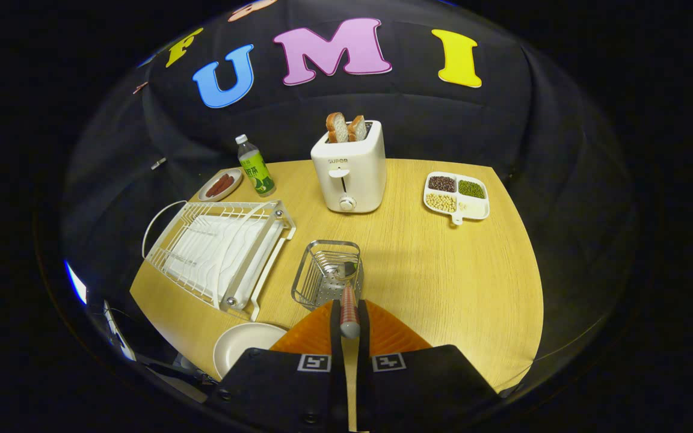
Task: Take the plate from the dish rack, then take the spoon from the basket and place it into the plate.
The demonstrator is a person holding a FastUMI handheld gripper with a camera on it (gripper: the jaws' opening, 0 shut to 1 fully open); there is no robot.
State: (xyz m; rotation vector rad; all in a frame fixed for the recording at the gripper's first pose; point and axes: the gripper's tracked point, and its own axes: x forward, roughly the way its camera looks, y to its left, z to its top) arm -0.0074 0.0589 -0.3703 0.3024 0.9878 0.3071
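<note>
We have the fingers (349, 328) closed tight on the red-and-white patterned handle of the spoon (348, 307), both sides pressing it. The spoon's bowl end looks down inside the square wire-mesh metal basket (326, 273) just ahead of the fingers, so by our read it isn't lifted clear yet. The round cream plate (244, 346) is already out of the white wire dish rack (220, 252), lying flat on the wooden desk (443, 282), near the desk's front edge beside the fingers on the rack's side.

Risks from here, as we judge them:
- the spoon head could catch on the basket rim or mesh and drag or tip the light basket;
- the grip sits at the handle's end, so the spoon may pivot or slip during the swing;
- the plate is close to the desk edge, and a hard drop or a nudge could push it off;
- the dish rack's corner is near the path to the plate, so a clip is possible.

The white toaster (349, 171) with bread, the green bottle (256, 171) and the divided bean tray (456, 195) are well apart.
</note>
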